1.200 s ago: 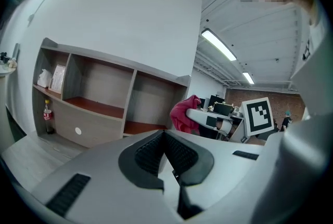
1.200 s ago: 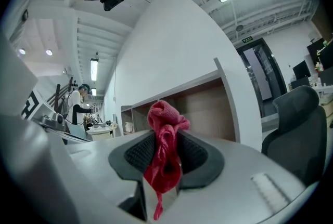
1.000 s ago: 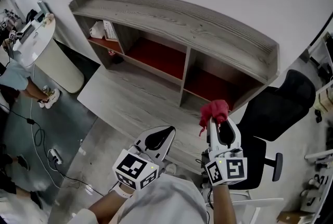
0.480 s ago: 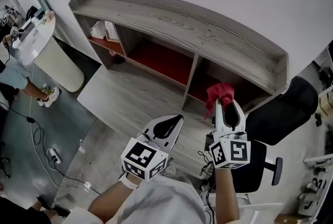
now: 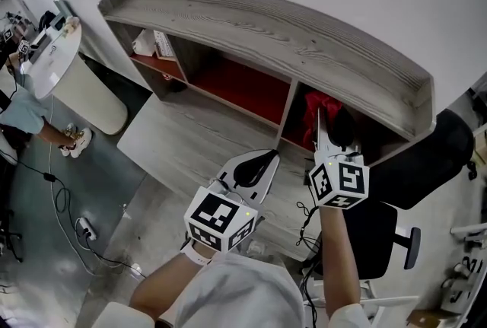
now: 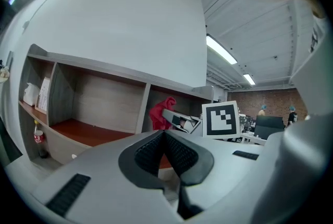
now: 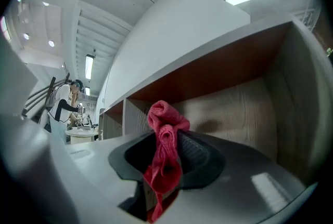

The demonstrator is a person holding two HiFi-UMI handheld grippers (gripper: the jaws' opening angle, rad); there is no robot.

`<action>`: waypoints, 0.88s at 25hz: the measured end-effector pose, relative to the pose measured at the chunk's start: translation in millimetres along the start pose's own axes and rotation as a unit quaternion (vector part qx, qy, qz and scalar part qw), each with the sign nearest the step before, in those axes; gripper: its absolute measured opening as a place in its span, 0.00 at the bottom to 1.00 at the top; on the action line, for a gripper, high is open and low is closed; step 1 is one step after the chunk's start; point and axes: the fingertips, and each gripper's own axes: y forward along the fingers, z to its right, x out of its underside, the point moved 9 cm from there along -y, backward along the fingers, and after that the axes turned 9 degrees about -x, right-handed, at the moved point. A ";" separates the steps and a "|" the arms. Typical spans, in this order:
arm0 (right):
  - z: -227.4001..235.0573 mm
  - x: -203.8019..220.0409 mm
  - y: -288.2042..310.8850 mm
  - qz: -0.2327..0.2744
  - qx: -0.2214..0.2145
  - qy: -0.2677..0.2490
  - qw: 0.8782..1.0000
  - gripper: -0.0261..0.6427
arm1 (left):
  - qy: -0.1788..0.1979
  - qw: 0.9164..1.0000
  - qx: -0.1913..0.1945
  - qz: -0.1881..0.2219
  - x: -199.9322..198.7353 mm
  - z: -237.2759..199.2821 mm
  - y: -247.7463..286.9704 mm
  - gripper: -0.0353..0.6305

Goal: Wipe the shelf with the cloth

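— Where is the cloth in this frame?
— Right of centre in the head view. The red cloth (image 5: 313, 107) is pinched in the right gripper (image 5: 327, 112), which reaches into the rightmost compartment of the grey wooden shelf (image 5: 266, 28). The right gripper view shows the jaws clamped on it, a bunched fold standing above the tips and a tail hanging below. Whether the cloth touches the compartment's surfaces cannot be told.
— And the other tool?
— The left gripper (image 5: 272, 157) hovers at lower centre, over the grey desk top (image 5: 183, 140) in front of the shelf. Its jaws are pressed together with nothing between them. A black chair (image 5: 415, 167) stands at the right edge and a round white table (image 5: 53, 52) at upper left
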 end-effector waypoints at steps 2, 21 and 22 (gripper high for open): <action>3.5 -0.5 13.4 0.005 -0.006 -0.006 1.000 0.24 | 0.000 1.000 -0.002 0.000 -2.8 -3.8 3.2 0.06; 35.2 11.4 67.9 -0.022 0.035 -0.058 0.997 0.23 | 0.004 1.000 0.001 -0.022 -1.6 -11.3 12.5 0.06; 38.8 13.8 64.5 -0.025 0.045 -0.052 0.997 0.23 | 0.004 1.000 0.000 -0.022 -1.3 -10.7 11.8 0.06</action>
